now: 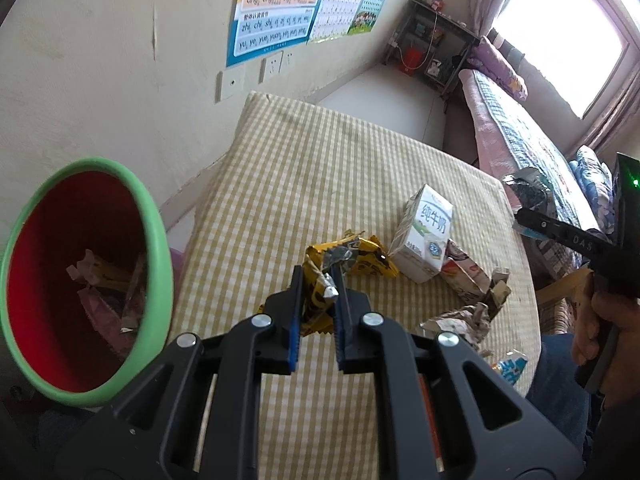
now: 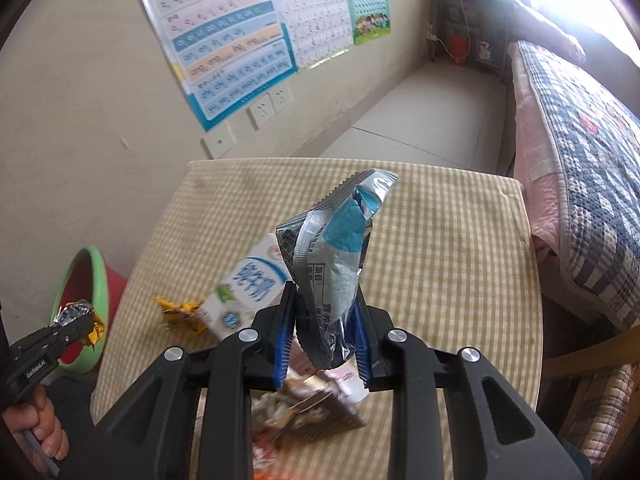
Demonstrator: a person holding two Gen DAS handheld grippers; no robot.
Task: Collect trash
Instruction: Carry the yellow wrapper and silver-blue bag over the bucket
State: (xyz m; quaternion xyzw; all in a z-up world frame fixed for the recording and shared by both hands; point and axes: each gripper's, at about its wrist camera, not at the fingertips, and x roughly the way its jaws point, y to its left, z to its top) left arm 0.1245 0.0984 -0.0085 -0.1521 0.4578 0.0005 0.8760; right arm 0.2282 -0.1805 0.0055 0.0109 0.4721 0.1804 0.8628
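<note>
My left gripper (image 1: 316,276) is shut on a yellow foil wrapper (image 1: 318,300) and holds it above the checked table (image 1: 304,168), right of the red bin with a green rim (image 1: 154,224). It shows in the right wrist view (image 2: 82,322) beside the bin (image 2: 100,276). My right gripper (image 2: 324,300) is shut on a blue and silver wrapper (image 2: 336,256), held upright over the table (image 2: 448,264). Another yellow wrapper (image 1: 372,260), a white milk carton (image 1: 426,236) and crumpled paper trash (image 1: 468,312) lie on the table.
The bin holds several wrappers (image 1: 108,288). A wall with posters (image 1: 276,4) and sockets is behind the table. A bed with a quilt (image 2: 580,152) is on the right, a shelf (image 1: 432,44) at the far corner.
</note>
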